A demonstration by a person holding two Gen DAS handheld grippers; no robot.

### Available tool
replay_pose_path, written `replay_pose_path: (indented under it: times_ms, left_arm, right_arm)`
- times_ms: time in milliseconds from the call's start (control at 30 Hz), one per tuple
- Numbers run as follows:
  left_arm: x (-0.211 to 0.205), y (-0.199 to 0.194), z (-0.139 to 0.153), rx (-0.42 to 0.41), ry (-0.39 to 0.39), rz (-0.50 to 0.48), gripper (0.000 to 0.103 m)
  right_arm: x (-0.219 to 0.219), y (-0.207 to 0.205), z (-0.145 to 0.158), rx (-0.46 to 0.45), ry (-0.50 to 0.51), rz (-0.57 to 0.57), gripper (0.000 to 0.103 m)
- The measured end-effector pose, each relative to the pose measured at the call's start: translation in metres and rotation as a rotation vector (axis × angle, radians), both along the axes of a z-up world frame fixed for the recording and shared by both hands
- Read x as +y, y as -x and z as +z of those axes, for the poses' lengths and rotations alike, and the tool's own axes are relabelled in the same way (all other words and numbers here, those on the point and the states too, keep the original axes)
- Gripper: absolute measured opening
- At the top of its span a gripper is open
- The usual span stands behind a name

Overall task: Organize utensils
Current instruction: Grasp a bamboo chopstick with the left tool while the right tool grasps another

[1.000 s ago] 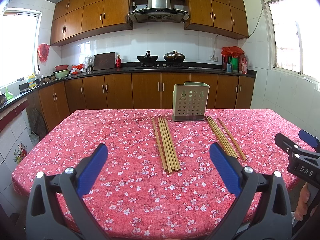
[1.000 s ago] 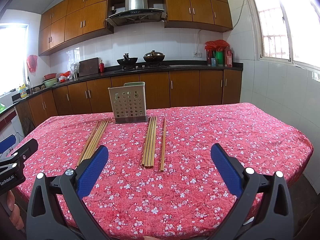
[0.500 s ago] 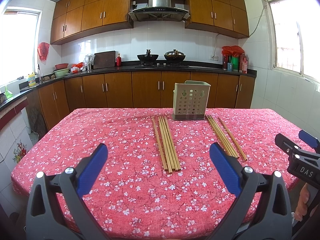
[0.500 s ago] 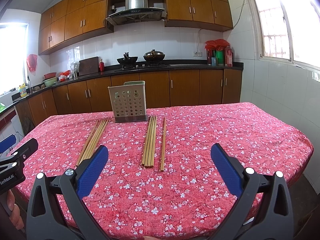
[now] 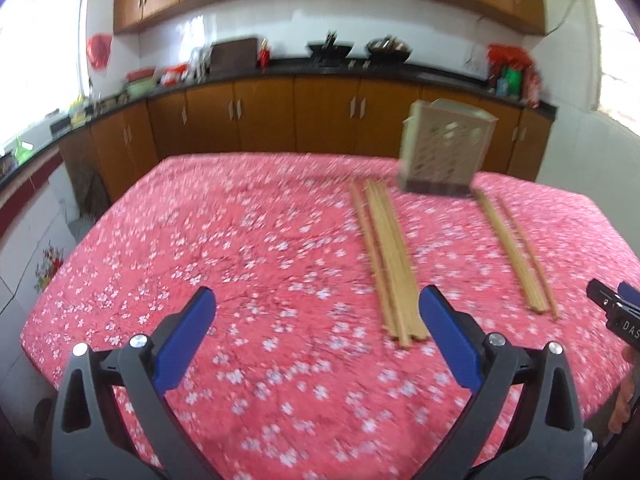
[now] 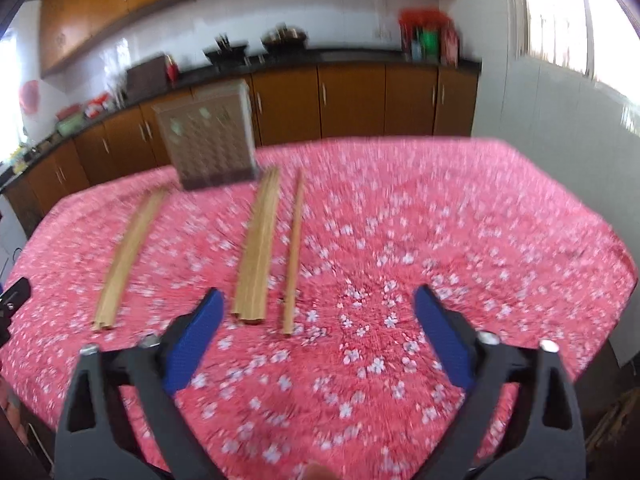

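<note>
Now both grippers, left gripper [image 5: 316, 322] and right gripper [image 6: 318, 320], have dipped toward the chopsticks [image 5: 390, 260], jaws spread and empty; pickup looks imminent.

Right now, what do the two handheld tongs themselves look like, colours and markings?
Both match: the left tongs and right tongs have black plastic A-shaped arms with silver rivets and blue textured pads. In the left view, the right tool's black body shows white letters "DAS".
</note>
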State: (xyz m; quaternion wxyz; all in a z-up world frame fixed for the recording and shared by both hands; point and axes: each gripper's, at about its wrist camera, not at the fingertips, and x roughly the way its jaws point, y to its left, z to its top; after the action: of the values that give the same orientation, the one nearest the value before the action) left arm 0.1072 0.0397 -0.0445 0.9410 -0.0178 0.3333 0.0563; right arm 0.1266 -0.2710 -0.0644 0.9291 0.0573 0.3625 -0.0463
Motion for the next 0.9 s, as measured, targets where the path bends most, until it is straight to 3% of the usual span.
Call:
replay_pose_path:
  times_ms: [67, 133, 333, 400, 533, 700, 900]
  left_arm:
    - [0.008, -0.016, -0.004, 0.042, 0.02, 0.004, 0.099]
    - [0.016, -0.034, -0.008, 0.084, 0.043, 0.001, 0.089]
    - [0.017, -0.073, -0.019, 0.177, 0.1, -0.06, 0.06]
    - [0.01, -0.084, -0.024, 0.195, 0.108, -0.082, 0.056]
    - [-0.003, -0.101, -0.035, 0.238, 0.126, -0.126, 0.042]
    - [-0.017, -0.119, -0.048, 0.29, 0.146, -0.161, 0.027]
    - [-0.025, -0.128, -0.057, 0.309, 0.084, -0.148, 0.01]
  right_arm:
    - [-0.007, -0.024, -0.01, 0.08, -0.047, 0.016, 0.061]
    - [-0.013, -0.044, -0.016, 0.126, -0.099, 0.023, 0.05]
    - [-0.003, -0.079, -0.023, 0.169, -0.087, 0.059, 0.042]
    - [0.002, -0.087, -0.031, 0.206, -0.056, 0.067, 0.033]
    - [-0.002, -0.087, -0.033, 0.19, -0.022, 0.053, 0.011]
    - [-0.009, -0.086, -0.033, 0.185, -0.044, 0.057, 0.009]
    - [-0.005, -0.09, -0.033, 0.176, -0.016, 0.061, 0.009]
